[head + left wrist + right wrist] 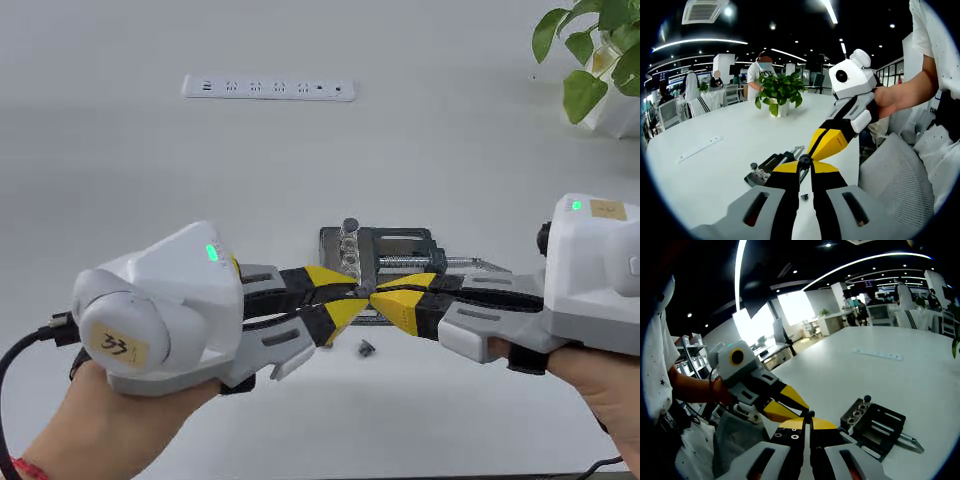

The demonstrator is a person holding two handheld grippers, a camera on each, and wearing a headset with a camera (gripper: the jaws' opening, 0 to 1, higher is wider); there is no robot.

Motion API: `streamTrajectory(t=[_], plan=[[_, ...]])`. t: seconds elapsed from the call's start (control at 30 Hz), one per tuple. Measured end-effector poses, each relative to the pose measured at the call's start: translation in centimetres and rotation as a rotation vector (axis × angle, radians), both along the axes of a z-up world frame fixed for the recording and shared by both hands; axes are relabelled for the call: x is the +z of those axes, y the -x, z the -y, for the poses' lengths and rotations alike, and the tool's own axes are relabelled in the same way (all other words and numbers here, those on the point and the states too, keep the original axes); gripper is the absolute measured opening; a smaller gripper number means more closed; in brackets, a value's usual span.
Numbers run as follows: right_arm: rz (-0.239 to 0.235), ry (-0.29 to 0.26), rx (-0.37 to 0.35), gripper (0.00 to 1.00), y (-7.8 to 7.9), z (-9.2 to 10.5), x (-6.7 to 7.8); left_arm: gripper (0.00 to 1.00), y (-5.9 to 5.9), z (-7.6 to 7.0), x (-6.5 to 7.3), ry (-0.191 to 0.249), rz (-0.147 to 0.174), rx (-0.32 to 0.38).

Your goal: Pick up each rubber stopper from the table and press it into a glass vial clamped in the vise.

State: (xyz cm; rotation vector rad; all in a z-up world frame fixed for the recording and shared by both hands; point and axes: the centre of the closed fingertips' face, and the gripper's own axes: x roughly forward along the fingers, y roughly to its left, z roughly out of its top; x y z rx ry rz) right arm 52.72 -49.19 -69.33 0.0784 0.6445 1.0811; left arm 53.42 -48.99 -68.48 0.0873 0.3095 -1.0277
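A small black vise [400, 245] [771, 165] [880, 420] sits mid-table and clamps a row of glass vials. The end vial [350, 228] [867, 399] carries a dark stopper. One loose dark rubber stopper [366, 348] [804, 197] lies on the table in front of the vise. My left gripper [362, 293] [804, 162] and right gripper [374, 294] [809, 417] meet tip to tip just above the vise's near edge. The left jaws pinch a small dark round piece that looks like a stopper. The right jaws are pressed together with nothing between them.
A white power strip [268, 88] [877, 354] lies at the back of the white table. A potted plant [600, 60] [780, 92] stands at the far right corner. A black cable [20, 350] trails from the left gripper. People stand in the room behind.
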Motion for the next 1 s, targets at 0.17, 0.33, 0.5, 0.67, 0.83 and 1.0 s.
streamTrajectory(t=[0.17, 0.33, 0.5, 0.67, 0.83, 1.0], plan=[[-0.002, -0.003, 0.003, 0.00, 0.0, 0.0, 0.1, 0.04, 0.0, 0.0, 0.1, 0.003, -0.007, -0.011], [-0.009, -0.012, 0.011, 0.00, 0.1, 0.0, 0.3, 0.04, 0.1, 0.0, 0.3, 0.002, -0.008, -0.025], [0.001, -0.009, 0.025, 0.00, 0.2, 0.0, 0.4, 0.03, 0.2, 0.0, 0.4, 0.003, -0.014, -0.035], [0.014, -0.009, 0.040, 0.00, 0.3, -0.1, 0.5, 0.03, 0.4, -0.2, 0.5, 0.011, -0.022, -0.038], [0.018, -0.017, 0.057, 0.00, 0.4, -0.2, 0.8, 0.03, 0.4, -0.4, 1.0, 0.026, -0.025, -0.042], [0.043, -0.013, 0.109, 0.04, 0.6, 0.1, 1.6, 0.03, 0.3, -1.0, 1.9, 0.072, -0.042, -0.049]])
